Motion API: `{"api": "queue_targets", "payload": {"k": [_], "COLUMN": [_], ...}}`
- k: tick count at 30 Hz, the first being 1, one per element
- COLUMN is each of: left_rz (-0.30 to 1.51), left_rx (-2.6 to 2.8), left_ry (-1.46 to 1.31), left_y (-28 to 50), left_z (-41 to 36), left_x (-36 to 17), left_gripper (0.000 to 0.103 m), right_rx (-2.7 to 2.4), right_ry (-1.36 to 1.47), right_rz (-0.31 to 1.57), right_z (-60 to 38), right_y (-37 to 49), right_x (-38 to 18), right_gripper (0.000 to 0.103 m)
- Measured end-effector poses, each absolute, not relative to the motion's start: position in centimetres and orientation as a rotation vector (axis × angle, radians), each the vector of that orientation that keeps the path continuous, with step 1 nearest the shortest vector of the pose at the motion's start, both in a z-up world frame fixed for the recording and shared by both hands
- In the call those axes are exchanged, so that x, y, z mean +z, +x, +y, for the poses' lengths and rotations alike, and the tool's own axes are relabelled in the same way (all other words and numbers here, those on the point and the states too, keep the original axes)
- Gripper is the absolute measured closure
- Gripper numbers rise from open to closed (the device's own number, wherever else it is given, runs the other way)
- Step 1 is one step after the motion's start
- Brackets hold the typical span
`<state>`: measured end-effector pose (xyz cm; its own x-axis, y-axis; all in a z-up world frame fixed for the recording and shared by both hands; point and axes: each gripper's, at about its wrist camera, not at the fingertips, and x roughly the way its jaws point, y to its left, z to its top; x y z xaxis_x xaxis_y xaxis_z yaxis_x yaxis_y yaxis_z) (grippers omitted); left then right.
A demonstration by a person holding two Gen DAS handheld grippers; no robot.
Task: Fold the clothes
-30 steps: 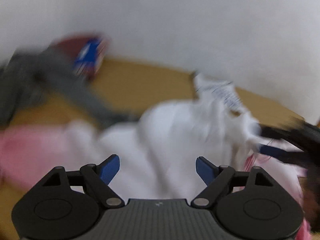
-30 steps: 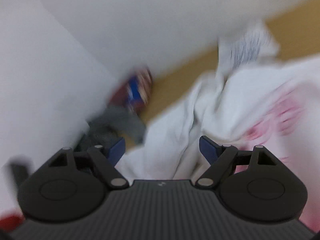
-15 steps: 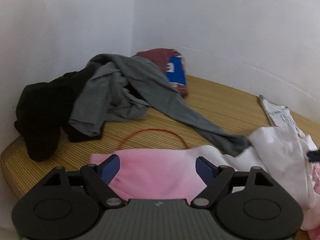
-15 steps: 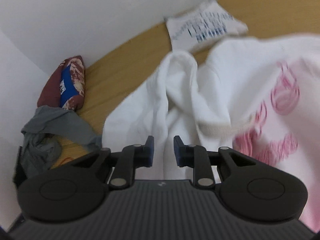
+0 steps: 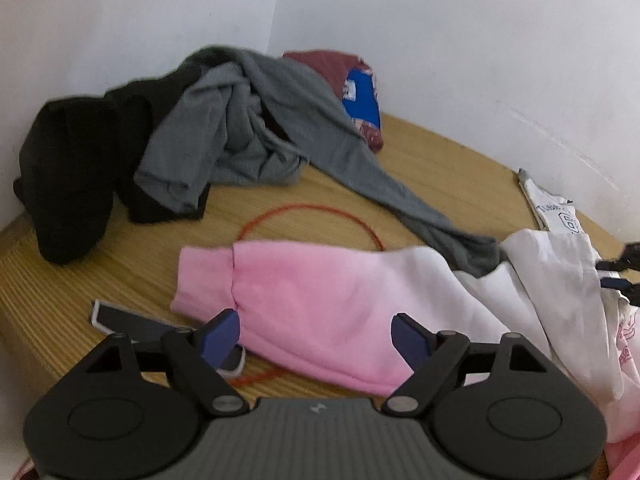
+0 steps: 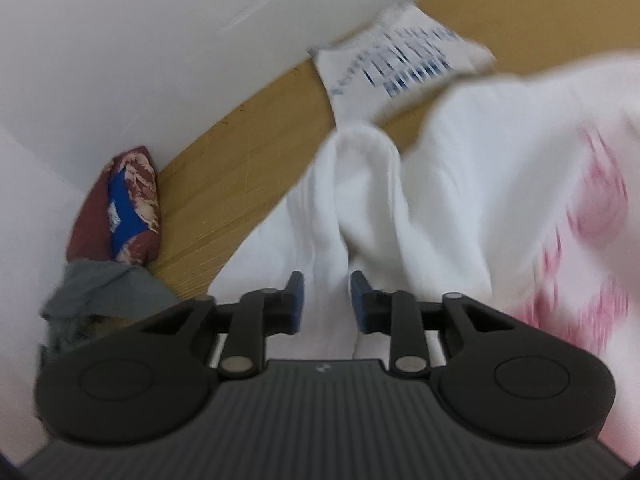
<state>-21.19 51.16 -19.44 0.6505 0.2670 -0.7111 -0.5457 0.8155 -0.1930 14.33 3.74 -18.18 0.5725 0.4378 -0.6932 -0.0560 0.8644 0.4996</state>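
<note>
Right gripper (image 6: 327, 300) jaws just reopened partway, sweatshirt (image 6: 460, 184) fold between; left gripper (image 5: 316, 338) wide; print illegible

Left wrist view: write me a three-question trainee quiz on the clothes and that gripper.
1. True or false: the left gripper is clamped on the pink sleeve.
2. What lies partly over the black garment? A) grey garment B) a towel C) a sock
3. What colour is the thin cord looped beyond the pink sleeve?
Key: 1 false, its jaws stand open; 2 A; 3 red.
</note>
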Motion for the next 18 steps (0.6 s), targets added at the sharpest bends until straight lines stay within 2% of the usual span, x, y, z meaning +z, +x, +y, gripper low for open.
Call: {"api": "queue_targets", "payload": {"k": [1, 6, 8, 9, 12, 18], "left_rz": [0.726, 0.703, 0.715, 0.716, 0.717, 0.648], "left_rx": [0.476, 0.494, 0.502, 0.508, 0.552, 0.759], "left_ry": [-0.426, -0.452, -0.471, -0.48, -0.515, -0.593], "left_y": [-21.2, -20.8, -20.4, -20.2, -19.6, -19.3], "left_z": [51.1, 51.4, 51.9, 52.1, 52.7, 53.2], "left_x": [-19.4, -19.4, -19.7, -19.8, -20.3, -19.9], "left_gripper": [0.018, 0.018, 0.018, 0.018, 0.019, 0.023], "right_rx": [0.336, 0.425, 0.466, 0.488, 0.629, 0.655], "right_ry": [0.417, 0.358, 0.456, 0.51, 0.589, 0.799], "right_rz": [0.944, 0.981, 0.986, 0.986, 0.941, 0.66], "right_z": [4.0, 5.1, 4.6, 4.2, 5.5, 6.1], "right_y": [15.1, 15.5, 14.8, 14.4, 15.1, 24.0], "right_x": [-18.4, -19.3, -19.0, -18.6, -16.0, -7.6], "right_gripper": [0.057, 0.052, 0.062, 0.092, 0.095, 0.094]}}
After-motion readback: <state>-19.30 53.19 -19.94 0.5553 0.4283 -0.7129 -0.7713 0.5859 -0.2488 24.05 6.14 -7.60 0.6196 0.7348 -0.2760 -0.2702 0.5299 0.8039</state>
